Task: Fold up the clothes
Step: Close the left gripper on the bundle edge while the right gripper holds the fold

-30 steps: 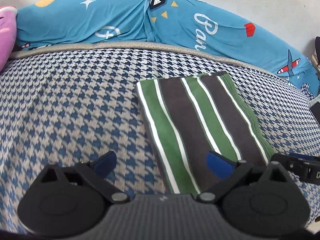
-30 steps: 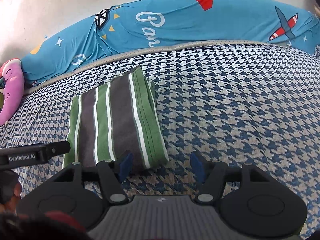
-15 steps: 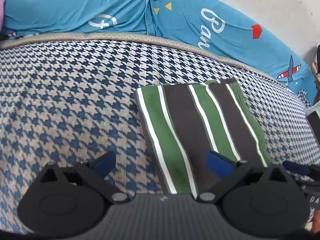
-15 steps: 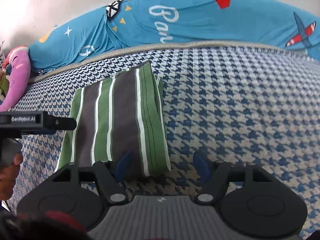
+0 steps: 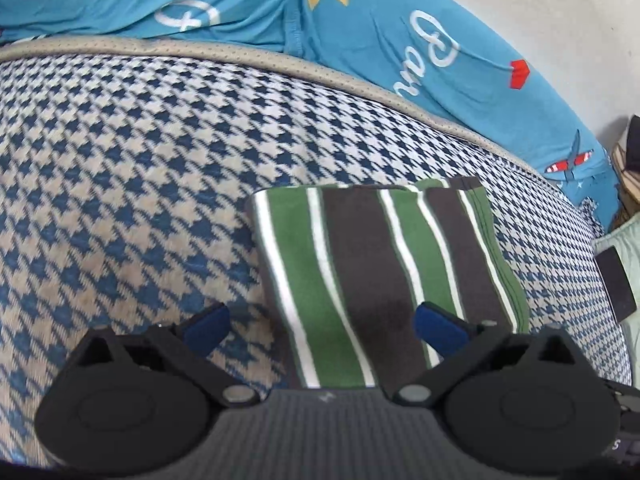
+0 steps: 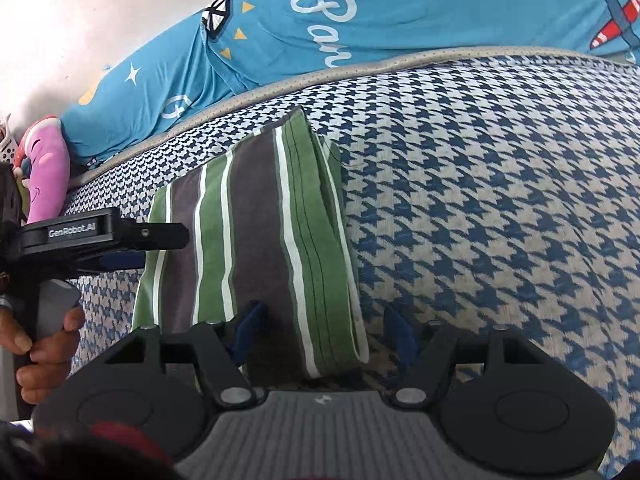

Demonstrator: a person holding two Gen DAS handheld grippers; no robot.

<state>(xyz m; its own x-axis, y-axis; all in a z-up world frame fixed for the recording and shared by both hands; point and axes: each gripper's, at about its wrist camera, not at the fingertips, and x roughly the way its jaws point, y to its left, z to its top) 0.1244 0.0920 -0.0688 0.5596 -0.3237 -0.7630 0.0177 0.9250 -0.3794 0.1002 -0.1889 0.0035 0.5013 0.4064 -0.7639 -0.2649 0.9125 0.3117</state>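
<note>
A folded garment [image 5: 372, 272] with green, dark grey and white stripes lies flat on the houndstooth bed cover [image 5: 120, 200]. My left gripper [image 5: 324, 324] hangs open over its near left corner, one blue pad above the cover and the other above the cloth. In the right wrist view the garment [image 6: 260, 240] runs away from me. My right gripper [image 6: 324, 332] straddles its near right corner with jaws closing, and the pads do not press the cloth. The left gripper [image 6: 160, 240] shows at the garment's left edge, held by a hand [image 6: 44, 332].
Blue cartoon-print bedding [image 5: 360, 40] is bunched along the far edge of the bed against a pale wall. A pink plush toy [image 6: 46, 176] lies at the far left. A dark flat object [image 5: 616, 284] rests on pale cloth at the right edge.
Both grippers have come lower and closer to the garment's near edge. The left one has shifted along the bed, so the pink toy has left its view. The garment has not moved.
</note>
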